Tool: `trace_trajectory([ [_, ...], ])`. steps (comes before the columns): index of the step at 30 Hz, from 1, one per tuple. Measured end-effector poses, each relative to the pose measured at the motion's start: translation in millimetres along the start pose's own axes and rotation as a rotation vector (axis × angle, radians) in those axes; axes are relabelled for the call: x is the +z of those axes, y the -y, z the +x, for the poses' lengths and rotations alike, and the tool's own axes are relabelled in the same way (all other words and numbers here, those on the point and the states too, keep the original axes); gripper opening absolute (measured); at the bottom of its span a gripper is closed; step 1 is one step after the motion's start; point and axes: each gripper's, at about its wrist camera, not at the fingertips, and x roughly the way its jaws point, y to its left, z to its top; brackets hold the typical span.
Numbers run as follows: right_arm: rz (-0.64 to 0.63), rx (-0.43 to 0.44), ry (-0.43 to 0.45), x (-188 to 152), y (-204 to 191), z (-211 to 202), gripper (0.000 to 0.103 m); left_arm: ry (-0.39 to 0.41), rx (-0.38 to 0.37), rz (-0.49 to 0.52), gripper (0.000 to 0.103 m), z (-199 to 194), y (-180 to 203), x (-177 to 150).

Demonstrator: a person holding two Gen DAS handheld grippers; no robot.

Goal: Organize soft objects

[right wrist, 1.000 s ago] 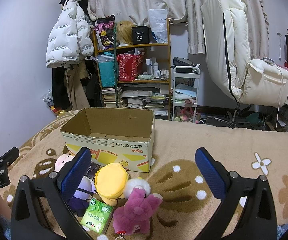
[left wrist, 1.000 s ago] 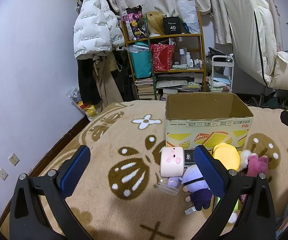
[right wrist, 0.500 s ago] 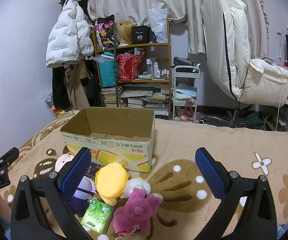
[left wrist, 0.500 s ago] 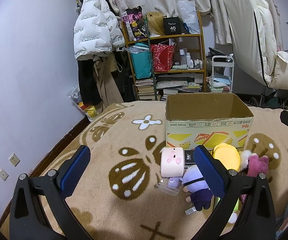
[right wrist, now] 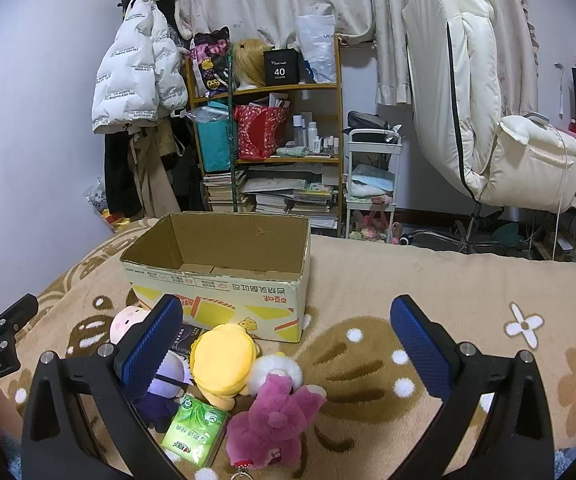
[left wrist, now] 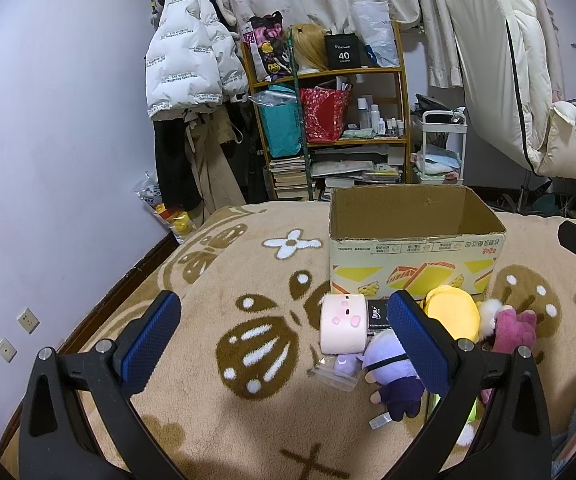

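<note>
An open, empty cardboard box stands on a beige patterned blanket. In front of it lie soft toys: a pink cylinder plush, a purple doll, a yellow plush, a magenta plush and a green tissue pack. My left gripper is open and empty, left of the toys. My right gripper is open and empty above them.
A wooden shelf with books and bags, a hanging white jacket, a white trolley and a cream chair stand behind the blanket. A small clear packet and a dark card lie among the toys.
</note>
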Motion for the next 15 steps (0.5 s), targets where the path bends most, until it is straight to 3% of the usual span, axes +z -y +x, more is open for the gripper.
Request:
trace_trajectory([
  [15, -0.002, -0.014, -0.015, -8.7, -1.7, 4.1, 0.103, -0.021, -0.009, -0.004, 0.102, 5.2, -3.6, -4.7],
])
